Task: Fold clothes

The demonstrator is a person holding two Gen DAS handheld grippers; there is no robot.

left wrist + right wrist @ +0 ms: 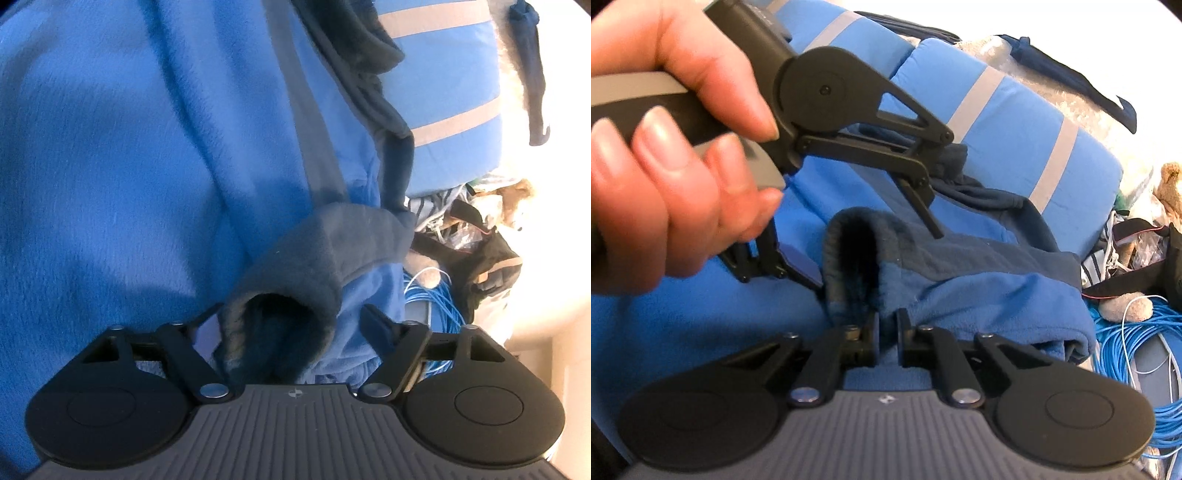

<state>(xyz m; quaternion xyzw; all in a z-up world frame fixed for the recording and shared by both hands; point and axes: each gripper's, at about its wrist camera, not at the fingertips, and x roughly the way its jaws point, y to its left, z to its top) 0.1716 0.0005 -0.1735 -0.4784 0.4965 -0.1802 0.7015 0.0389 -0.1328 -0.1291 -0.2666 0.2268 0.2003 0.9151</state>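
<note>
Left tool [291,317] jaws apart, straddling grey sleeve cuff [295,266] of blue fleece garment [110,147], pads not pressing. Right tool [886,328] clamped on cuff's lower edge, garment spread beneath.

Bright blue fleece garment [979,295] with a grey-blue cuff [857,251]. Far right, a blue cushion [1015,129] bears pale grey stripes. Near right, light blue cable [1137,343].

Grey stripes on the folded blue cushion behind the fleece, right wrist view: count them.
3 show on the cushion: one at its upper left, one mid-way, one toward its right end. Any further left would be hidden behind the left gripper.
</note>
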